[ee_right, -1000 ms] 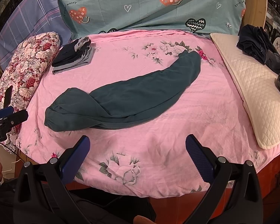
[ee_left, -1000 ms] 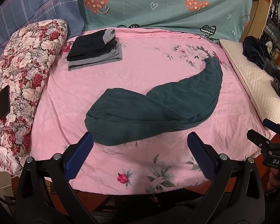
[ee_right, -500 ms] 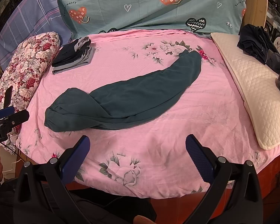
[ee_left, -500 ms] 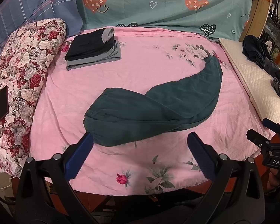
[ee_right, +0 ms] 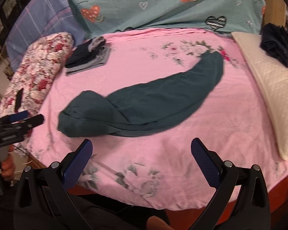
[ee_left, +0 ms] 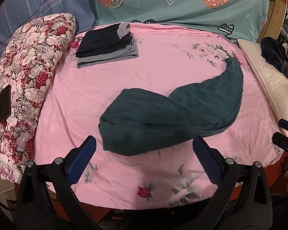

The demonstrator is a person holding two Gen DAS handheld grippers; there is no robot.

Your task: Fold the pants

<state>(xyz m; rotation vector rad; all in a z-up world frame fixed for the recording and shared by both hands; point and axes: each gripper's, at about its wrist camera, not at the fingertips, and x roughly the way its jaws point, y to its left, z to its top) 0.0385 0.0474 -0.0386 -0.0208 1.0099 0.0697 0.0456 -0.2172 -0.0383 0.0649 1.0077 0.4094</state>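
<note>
Dark teal pants (ee_left: 170, 115) lie on the pink floral bed sheet (ee_left: 144, 76), legs laid together and curving to the back right, waistband at the near left. They also show in the right wrist view (ee_right: 144, 105). My left gripper (ee_left: 144, 143) is open and empty, hovering just in front of the waistband. My right gripper (ee_right: 142, 143) is open and empty, above the sheet near the bed's front edge, close to the pants' near edge. The left gripper also shows at the left edge of the right wrist view (ee_right: 19, 120).
A folded stack of dark and grey clothes (ee_left: 105, 44) sits at the back left. A floral pillow (ee_left: 23, 76) with a black phone (ee_left: 5, 103) lies along the left. A cream quilted pillow (ee_left: 274, 82) with dark clothes (ee_left: 274, 53) lies on the right.
Both grippers have moved forward toward the pants; the right wrist view has shifted and blurred. The pants have not moved.
</note>
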